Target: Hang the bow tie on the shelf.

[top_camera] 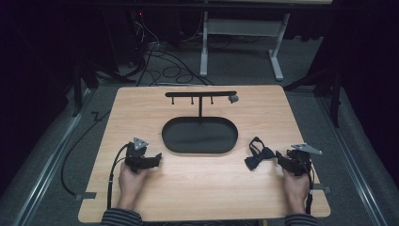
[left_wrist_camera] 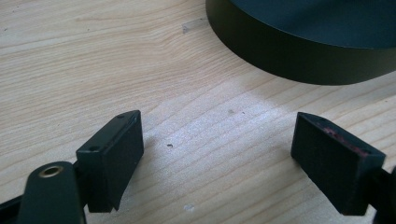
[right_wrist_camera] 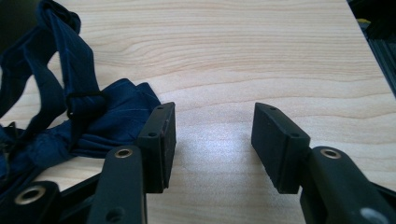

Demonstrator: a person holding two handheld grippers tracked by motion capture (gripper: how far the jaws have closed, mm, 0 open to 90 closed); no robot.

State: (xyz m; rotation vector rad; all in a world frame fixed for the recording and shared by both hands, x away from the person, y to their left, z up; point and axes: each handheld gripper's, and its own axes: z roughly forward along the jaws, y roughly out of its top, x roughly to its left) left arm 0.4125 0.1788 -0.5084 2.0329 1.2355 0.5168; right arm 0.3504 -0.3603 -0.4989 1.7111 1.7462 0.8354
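A dark blue bow tie (top_camera: 260, 157) (right_wrist_camera: 70, 126) with its strap lies on the wooden table at the right. My right gripper (top_camera: 279, 158) (right_wrist_camera: 212, 140) rests just right of it, open. The tie sits outside the left jaw, against it, and only bare wood lies between the jaws. My left gripper (top_camera: 158, 157) (left_wrist_camera: 217, 158) rests open on the table at the left, with nothing between its pads. A black oval tray (top_camera: 199, 135) (left_wrist_camera: 303, 42) stands just beyond it. Behind the tray rises a black T-shaped stand (top_camera: 201, 94) with small hooks.
A small grey piece (top_camera: 233, 99) sits at the right end of the stand's bar. The table's right edge (top_camera: 308, 141) runs close to my right gripper. Cables (top_camera: 164, 66) and a table frame (top_camera: 240, 33) lie on the floor beyond the table.
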